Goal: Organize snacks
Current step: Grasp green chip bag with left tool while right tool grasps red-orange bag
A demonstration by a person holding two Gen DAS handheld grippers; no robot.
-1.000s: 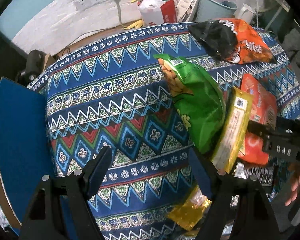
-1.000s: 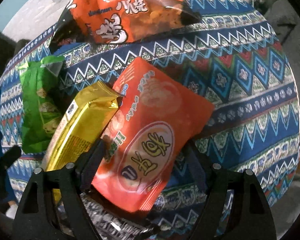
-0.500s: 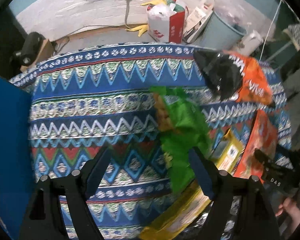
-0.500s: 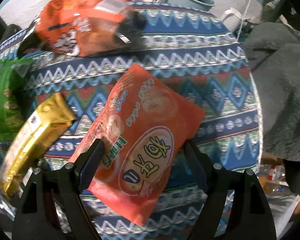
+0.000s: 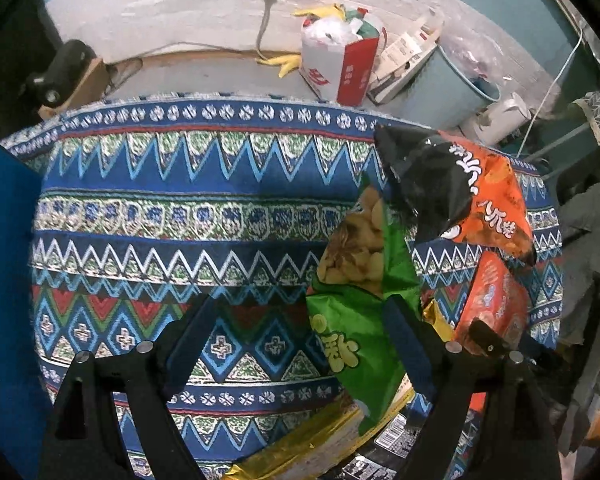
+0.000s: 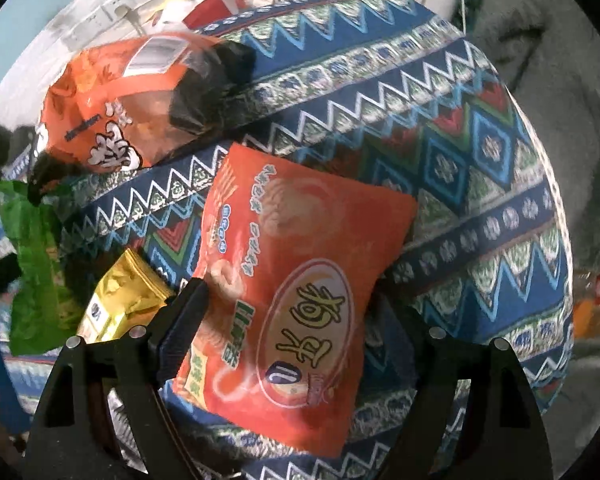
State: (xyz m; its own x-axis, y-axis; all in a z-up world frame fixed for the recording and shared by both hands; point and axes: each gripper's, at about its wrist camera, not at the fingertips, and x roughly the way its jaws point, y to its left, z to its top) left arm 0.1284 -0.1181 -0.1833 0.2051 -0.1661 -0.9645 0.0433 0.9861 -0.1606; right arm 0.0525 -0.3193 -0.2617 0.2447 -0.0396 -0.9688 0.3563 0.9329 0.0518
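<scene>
Between wide-spread right claw [image 6: 288, 312] fingers: orange noodle packet [image 6: 300, 304]

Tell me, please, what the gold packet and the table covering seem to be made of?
The gold packet looks like metallised plastic film: mirror-like glints and sharp creases. The table covering looks like woven, matte fabric with a printed or woven zigzag pattern; which, I cannot tell.

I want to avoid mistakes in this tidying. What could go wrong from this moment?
1. The right gripper straddles the orange noodle packet, open. The packet looks puffy, so closing on it might crush the noodles or let it slip.
2. The green snack bag overlaps the gold packet beside the left gripper; pulling one could drag the other off the patterned cloth.
</scene>
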